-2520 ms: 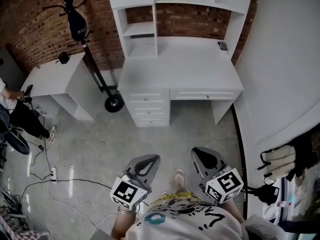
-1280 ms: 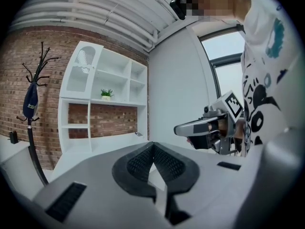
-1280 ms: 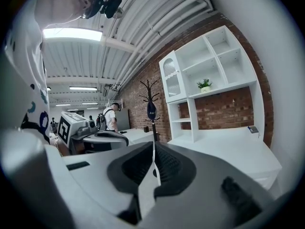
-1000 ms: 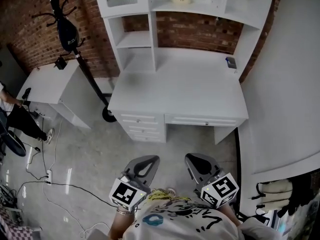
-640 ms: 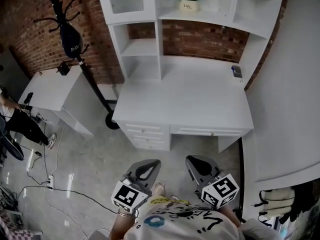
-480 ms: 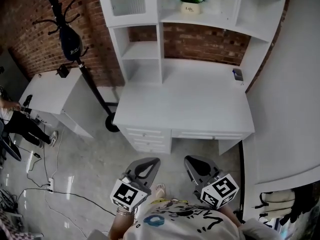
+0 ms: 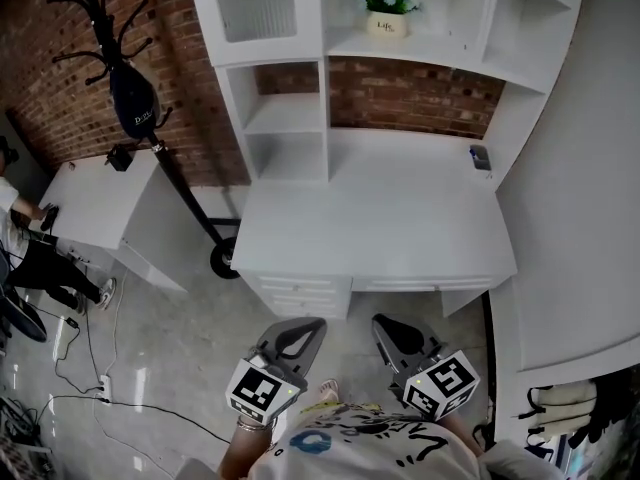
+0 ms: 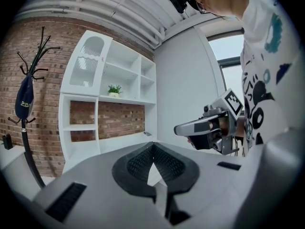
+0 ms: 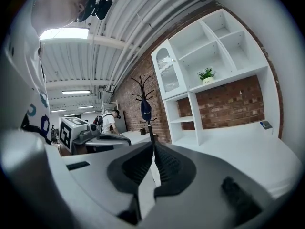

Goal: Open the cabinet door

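Cabinet door (image 7: 258, 8) seemingly closed, not yet being touched | left gripper (image 7: 305, 326), right gripper (image 7: 388, 324) being held low, jaws together, empty | whole opening pending

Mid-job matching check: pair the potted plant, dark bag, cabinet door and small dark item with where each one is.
1 potted plant
2 dark bag
3 cabinet door
4 small dark item

A on the coat rack
B right rear of the desktop
C on the upper shelf
D top left of the hutch

Pairs: 1-C, 2-A, 3-D, 4-B
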### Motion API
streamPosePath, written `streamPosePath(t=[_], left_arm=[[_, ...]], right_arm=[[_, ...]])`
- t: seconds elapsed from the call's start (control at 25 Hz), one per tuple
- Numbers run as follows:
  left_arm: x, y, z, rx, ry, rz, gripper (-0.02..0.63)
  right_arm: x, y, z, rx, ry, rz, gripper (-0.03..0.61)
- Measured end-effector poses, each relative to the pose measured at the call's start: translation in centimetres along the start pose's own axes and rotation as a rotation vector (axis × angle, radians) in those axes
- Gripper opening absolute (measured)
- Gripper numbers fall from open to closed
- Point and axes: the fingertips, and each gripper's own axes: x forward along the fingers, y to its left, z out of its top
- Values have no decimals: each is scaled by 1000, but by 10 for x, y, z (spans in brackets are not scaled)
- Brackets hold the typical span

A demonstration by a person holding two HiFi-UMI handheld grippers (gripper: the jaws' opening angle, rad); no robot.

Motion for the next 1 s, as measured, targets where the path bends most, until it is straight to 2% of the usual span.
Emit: streamPosePath(t=[0.28, 0.44, 0.64, 1.0], left_arm=[[4, 24, -4, 5, 0, -39, 14], [6, 34, -9, 3, 5, -46, 14], [8, 43, -14, -10, 16, -55, 13], [33, 52, -17, -21, 29, -82, 14]], right_arm=[[22, -6, 2, 13, -1, -46, 29], [31, -9, -6, 23, 50, -66, 29], [39, -10, 0, 34, -14, -69, 29], [41, -41, -5, 42, 5, -118, 29]])
